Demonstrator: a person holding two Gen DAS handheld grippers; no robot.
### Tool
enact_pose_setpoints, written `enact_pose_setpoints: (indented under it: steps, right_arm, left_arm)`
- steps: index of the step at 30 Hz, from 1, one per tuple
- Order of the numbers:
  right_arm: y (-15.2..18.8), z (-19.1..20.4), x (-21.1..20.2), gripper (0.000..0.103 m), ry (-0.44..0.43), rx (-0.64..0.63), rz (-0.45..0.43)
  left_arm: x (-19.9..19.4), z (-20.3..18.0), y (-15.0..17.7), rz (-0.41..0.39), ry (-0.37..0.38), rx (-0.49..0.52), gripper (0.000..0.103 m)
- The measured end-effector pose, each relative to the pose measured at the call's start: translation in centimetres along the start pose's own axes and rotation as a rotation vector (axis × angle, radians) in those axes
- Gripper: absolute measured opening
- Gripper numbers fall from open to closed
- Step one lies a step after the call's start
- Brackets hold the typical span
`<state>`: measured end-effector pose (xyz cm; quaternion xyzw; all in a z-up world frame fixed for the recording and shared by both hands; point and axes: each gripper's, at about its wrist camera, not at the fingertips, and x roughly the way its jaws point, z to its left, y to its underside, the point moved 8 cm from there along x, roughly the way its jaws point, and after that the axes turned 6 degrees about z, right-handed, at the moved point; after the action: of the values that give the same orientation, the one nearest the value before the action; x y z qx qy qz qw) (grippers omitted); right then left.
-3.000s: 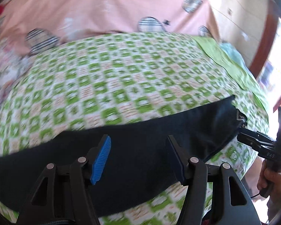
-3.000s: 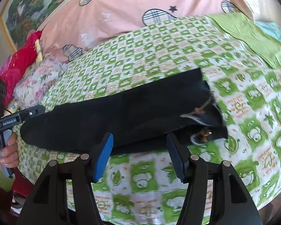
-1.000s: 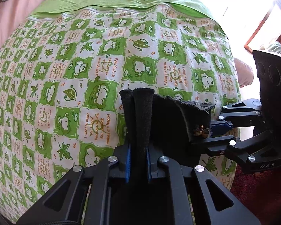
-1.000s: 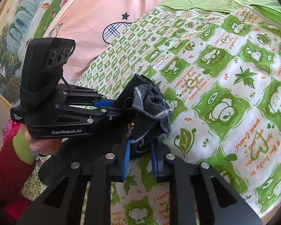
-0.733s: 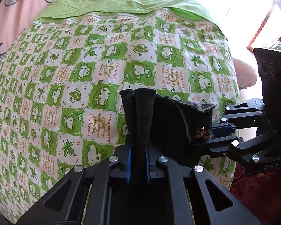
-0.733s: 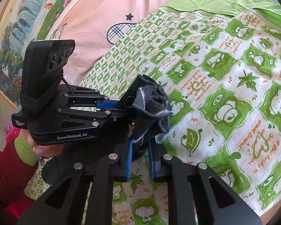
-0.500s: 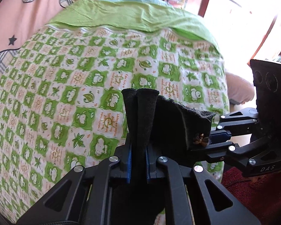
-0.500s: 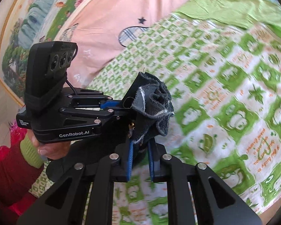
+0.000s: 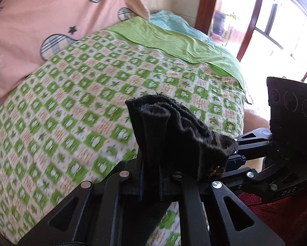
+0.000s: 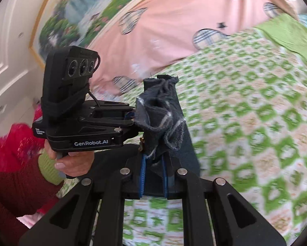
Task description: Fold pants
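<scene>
Bright daylight floods in from the window [image 9: 280,20] at upper right of the left view, blown out white. The bedspread [image 9: 71,102] smears with motion blur in both views. Fisheye bending darkens the corners.

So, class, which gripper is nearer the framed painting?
Left. The left gripper clamps the pants on the side toward the painting; the right gripper clamps them farther off.

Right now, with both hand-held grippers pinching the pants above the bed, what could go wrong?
The left hand-held gripper and right hand-held gripper each clamp a thick bunch of the pants, so layers could slip free. The two sit very close together and could collide. Lowered bunched onto the bedspread, the fold may wrinkle.
</scene>
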<state>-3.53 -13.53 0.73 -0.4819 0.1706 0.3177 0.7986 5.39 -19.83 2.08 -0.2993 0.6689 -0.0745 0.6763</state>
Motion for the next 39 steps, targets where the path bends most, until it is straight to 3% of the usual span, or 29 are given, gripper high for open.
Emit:
enact_pose_setpoints:
  steps: [6, 14, 29, 34, 39]
  right_arm:
    - [0.8, 3.1, 3.9, 0.015, -0.071, -0.059, 0.077]
    - [2.9, 5.0, 8.3, 0.015, -0.125, -0.105, 0.18]
    - [6.6, 5.5, 14.8, 0.017, -0.11, -0.114, 0.386]
    - [7.4, 5.8, 15.0, 0.027, -0.121, -0.11, 0.423]
    - [7.9, 7.0, 15.1, 0.043, -0.147, -0.132, 0.445]
  left_arm:
    - [-1.7, 3.3, 4.2, -0.024, -0.029, -0.112, 0.009]
    - [-1.1, 6.1, 8.7, -0.025, -0.033, -0.225, 0.009]
    - [1.2, 9.6, 16.0, 0.025, -0.065, -0.434, 0.01]
    - [0.6, 11.0, 18.6, 0.032, -0.104, -0.546, 0.01]
    - [-1.4, 12.1, 21.1, 0.0, -0.2, -0.641, 0.01]
